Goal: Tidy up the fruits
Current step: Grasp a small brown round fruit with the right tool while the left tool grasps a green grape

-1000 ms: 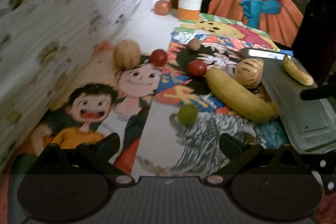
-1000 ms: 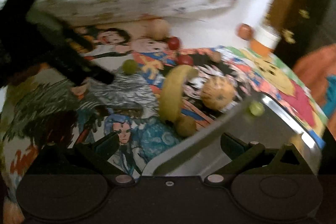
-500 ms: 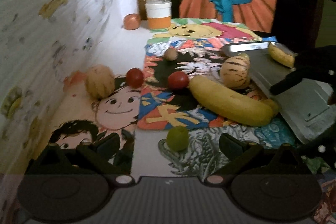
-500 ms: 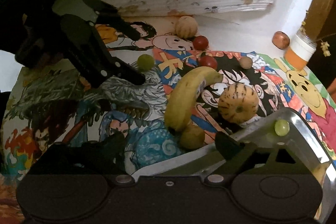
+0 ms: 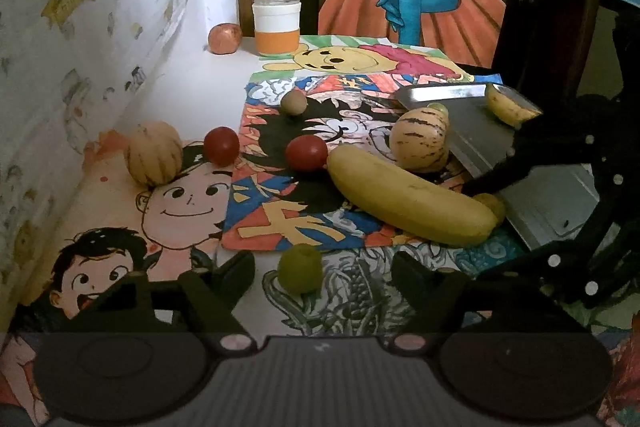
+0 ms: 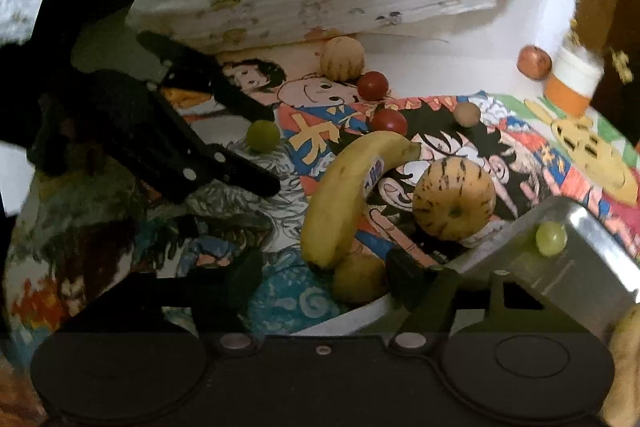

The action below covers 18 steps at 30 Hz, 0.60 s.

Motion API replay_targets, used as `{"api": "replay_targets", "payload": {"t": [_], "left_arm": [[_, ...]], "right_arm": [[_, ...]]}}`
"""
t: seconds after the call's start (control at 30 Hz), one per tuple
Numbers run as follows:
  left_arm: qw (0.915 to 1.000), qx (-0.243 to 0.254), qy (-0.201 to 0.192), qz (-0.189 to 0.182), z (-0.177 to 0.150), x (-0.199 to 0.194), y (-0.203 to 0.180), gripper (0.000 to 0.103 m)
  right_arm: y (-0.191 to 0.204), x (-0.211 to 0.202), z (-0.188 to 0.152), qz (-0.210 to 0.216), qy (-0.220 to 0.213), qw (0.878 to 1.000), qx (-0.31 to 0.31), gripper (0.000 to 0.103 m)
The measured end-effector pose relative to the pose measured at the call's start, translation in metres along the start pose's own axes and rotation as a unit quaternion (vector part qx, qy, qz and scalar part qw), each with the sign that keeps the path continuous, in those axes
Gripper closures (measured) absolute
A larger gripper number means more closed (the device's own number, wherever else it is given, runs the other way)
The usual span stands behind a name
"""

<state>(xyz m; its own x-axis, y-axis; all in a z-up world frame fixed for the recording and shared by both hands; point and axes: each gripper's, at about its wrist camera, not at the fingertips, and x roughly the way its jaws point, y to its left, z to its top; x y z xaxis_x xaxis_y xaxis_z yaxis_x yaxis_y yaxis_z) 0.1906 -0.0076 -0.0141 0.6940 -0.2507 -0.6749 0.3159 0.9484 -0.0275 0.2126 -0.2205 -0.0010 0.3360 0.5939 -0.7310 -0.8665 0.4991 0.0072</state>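
Note:
Fruits lie on cartoon mats. A green grape (image 5: 301,267) sits just ahead of my open left gripper (image 5: 322,273), between its fingers; it also shows in the right wrist view (image 6: 263,135). A large banana (image 5: 408,201) (image 6: 346,193), a striped melon (image 5: 420,139) (image 6: 454,199), two red tomatoes (image 5: 306,153) (image 5: 221,146) and a second melon (image 5: 153,158) lie beyond. A metal tray (image 5: 532,187) (image 6: 592,251) holds a small banana (image 5: 506,105) and a green grape (image 6: 551,238). My open right gripper (image 6: 324,277) hovers at the tray's near edge, by a small yellow fruit (image 6: 358,277).
An orange-and-white jar (image 5: 277,23) and a reddish fruit (image 5: 225,38) stand at the back by the wall. A small brown fruit (image 5: 293,102) lies on the mat. A patterned cloth wall (image 5: 80,47) borders the left side.
My left gripper has moved forward and turned, bringing the green grape close between its fingers. My right gripper has lowered toward the tray edge and the small yellow fruit.

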Motion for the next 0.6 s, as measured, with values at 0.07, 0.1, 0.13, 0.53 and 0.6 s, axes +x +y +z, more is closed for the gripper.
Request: {"api": "replay_targets", "payload": {"t": [0.07,0.1,0.13,0.53,0.6], "left_arm": [[1.0,-0.002,-0.002,0.004,0.0,0.0,0.0,0.031],[1.0,-0.003,-0.002,0.008,0.0,0.0,0.0,0.035],[0.9999,-0.004,-0.003,0.012,0.001,0.0,0.0,0.038],[0.9992,-0.036,-0.014,0.013,-0.002,-0.005,0.006,0.068],[0.9989,-0.042,-0.017,0.009,-0.003,-0.005,0.007,0.073]], "right_arm": [[0.001,0.0,-0.001,-0.003,-0.004,1.0,0.01,0.035],[0.001,-0.001,-0.001,-0.004,-0.007,1.0,0.02,0.035],[0.0,-0.001,-0.002,-0.004,-0.01,0.999,0.03,0.036],[0.01,-0.006,-0.014,-0.02,-0.045,0.993,0.107,0.047],[0.013,-0.007,-0.016,-0.026,-0.051,0.992,0.116,0.048]]}}
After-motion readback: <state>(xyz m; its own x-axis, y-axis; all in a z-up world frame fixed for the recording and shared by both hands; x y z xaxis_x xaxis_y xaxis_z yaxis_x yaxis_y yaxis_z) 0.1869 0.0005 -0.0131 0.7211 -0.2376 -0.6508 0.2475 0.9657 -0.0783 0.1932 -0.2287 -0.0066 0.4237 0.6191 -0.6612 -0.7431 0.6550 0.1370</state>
